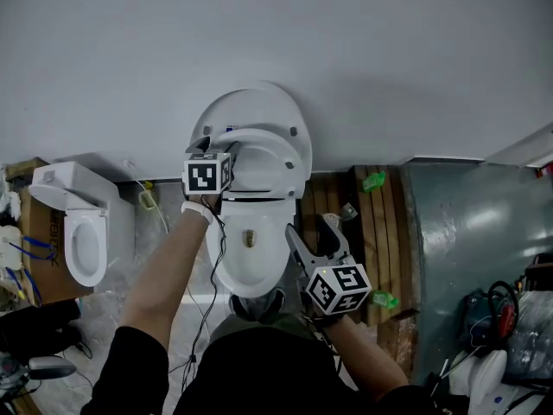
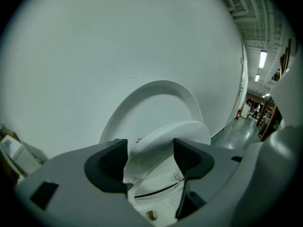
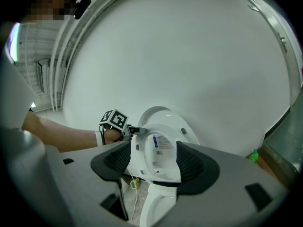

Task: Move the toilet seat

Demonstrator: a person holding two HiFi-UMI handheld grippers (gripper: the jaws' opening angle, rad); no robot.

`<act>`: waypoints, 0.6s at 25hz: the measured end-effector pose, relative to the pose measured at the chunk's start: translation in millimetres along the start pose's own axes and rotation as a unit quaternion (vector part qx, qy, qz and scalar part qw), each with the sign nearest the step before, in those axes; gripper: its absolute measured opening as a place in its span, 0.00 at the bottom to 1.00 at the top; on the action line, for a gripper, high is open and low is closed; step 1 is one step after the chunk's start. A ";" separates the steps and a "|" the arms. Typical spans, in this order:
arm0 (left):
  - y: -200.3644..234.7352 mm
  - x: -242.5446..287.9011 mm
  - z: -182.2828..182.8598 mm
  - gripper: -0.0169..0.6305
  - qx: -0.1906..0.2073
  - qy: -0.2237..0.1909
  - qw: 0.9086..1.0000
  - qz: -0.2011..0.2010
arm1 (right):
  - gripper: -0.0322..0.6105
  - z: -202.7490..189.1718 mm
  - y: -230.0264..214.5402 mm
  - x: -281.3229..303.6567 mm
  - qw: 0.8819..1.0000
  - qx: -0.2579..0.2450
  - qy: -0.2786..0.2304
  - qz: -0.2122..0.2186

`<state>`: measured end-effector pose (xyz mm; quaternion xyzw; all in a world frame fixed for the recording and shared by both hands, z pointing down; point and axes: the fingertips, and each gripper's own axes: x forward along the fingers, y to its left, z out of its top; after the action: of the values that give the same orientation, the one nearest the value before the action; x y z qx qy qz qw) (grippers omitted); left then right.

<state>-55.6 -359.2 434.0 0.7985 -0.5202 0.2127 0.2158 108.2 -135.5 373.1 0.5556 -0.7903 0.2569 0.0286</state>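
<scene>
A white toilet (image 1: 251,266) stands against the wall with its lid (image 1: 259,111) upright. The toilet seat (image 1: 263,158) is tilted part way up over the bowl. My left gripper (image 1: 226,151) is at the seat's left edge. In the left gripper view the seat's rim (image 2: 163,141) fills the space between the jaws of this gripper (image 2: 150,157), which are closed on it. In the right gripper view the seat's underside (image 3: 158,150) carries a blue label, and the left gripper (image 3: 132,129) grips its upper edge. My right gripper (image 1: 309,232) hangs open beside the bowl's right side, holding nothing.
A second white toilet (image 1: 82,232) stands at the left beside a cardboard box (image 1: 39,258). A wooden pallet (image 1: 384,240) with green bottles (image 1: 373,181) lies right of the toilet, then a grey metal panel (image 1: 467,249). A cable (image 1: 212,275) hangs from the left arm.
</scene>
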 end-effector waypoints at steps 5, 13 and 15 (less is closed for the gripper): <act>1.3 11.2 2.4 0.51 -0.014 0.011 1.000 -0.005 | 0.56 -6.0 -4.6 -5.8 1.000 0.005 0.005 -0.007; 7.8 22.7 16.1 0.51 -0.011 0.018 1.000 0.009 | 0.56 -8.5 -17.4 -13.7 0.999 0.021 0.003 -0.028; 8.7 26.6 16.7 0.51 -0.006 0.021 1.000 0.013 | 0.56 -9.5 -20.6 -15.3 0.999 0.022 0.003 -0.032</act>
<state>-51.9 -391.5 436.4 0.7859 -0.5270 0.2288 0.2284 130.2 -123.4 384.1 0.5800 -0.7663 0.2753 0.0268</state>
